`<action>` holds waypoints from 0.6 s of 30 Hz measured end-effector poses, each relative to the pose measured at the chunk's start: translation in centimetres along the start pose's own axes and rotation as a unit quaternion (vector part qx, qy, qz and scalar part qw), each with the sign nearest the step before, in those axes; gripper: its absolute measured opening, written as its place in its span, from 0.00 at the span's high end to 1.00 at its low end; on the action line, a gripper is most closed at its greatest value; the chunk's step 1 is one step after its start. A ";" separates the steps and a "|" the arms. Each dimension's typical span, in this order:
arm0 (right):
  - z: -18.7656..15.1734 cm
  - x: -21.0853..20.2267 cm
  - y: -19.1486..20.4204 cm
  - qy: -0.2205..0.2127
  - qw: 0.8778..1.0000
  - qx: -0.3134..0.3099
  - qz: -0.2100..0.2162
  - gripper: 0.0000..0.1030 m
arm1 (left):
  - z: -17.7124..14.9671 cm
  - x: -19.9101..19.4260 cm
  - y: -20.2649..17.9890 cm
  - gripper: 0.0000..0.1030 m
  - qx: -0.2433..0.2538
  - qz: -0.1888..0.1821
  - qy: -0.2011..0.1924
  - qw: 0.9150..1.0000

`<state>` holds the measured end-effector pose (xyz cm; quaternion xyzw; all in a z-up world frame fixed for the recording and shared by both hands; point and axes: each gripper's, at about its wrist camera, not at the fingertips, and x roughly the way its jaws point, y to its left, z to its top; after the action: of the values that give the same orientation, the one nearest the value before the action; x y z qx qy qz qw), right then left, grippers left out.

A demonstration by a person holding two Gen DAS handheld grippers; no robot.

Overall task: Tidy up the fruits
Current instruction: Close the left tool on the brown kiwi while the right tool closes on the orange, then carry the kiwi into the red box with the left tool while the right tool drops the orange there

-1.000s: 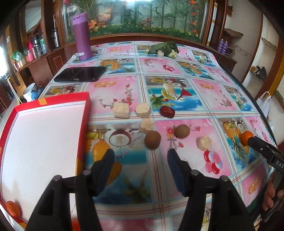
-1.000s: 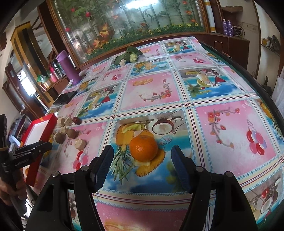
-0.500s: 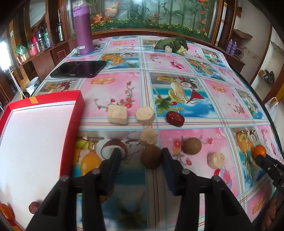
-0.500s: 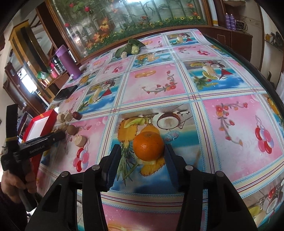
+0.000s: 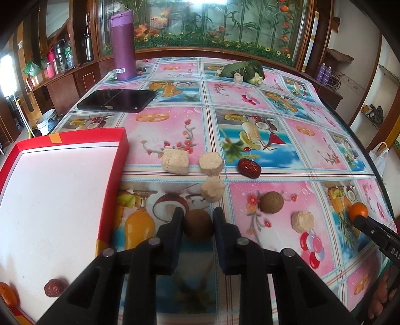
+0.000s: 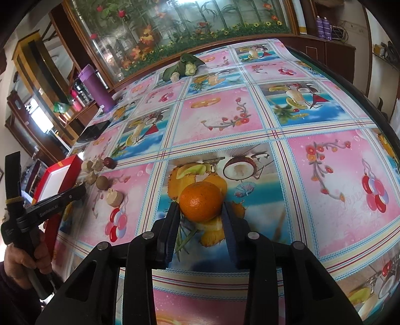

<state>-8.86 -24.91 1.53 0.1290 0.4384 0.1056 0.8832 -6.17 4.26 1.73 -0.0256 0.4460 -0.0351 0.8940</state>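
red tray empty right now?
No, the red tray holds a red date and an orange at its near corner.

Home dining room, fruit-print tablecloth (image 5: 250, 100), wooden cabinets (image 5: 62, 82), purple flask (image 5: 123, 45), glass aquarium-style display (image 5: 212, 22)

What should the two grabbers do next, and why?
Probably lift both fruits and carry them to the red tray. The left gripper has its fingers pressed on the brown round fruit, and the right gripper pinches the orange. The tray already holds a red date and another orange.
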 end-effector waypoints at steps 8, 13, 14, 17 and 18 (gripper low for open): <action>-0.3 0.0 0.9 -0.001 1.000 -0.020 -0.011 0.69 | -1.0 -4.1 -0.4 0.74 0.006 -0.028 -0.032 0.999; -0.7 -0.6 2.1 -0.022 0.999 -0.036 -0.018 0.69 | -1.8 -6.5 0.3 0.74 0.001 -0.047 -0.046 0.998; -0.8 -0.7 2.6 -0.027 0.999 -0.042 -0.021 0.69 | -2.0 -6.9 0.6 0.74 0.000 -0.049 -0.049 0.998; -1.2 -0.7 4.5 -0.030 0.998 -0.057 -0.008 0.69 | -2.6 -8.1 1.6 0.74 -0.002 -0.049 -0.058 0.997; -1.3 -0.6 5.3 -0.029 0.998 -0.060 0.002 0.69 | -2.8 -8.4 2.0 0.74 -0.004 -0.048 -0.060 0.997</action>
<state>-10.64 -19.97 2.96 0.0790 0.4056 0.1295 0.9014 -13.40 6.95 6.61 -0.0528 0.3902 -0.0750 0.9162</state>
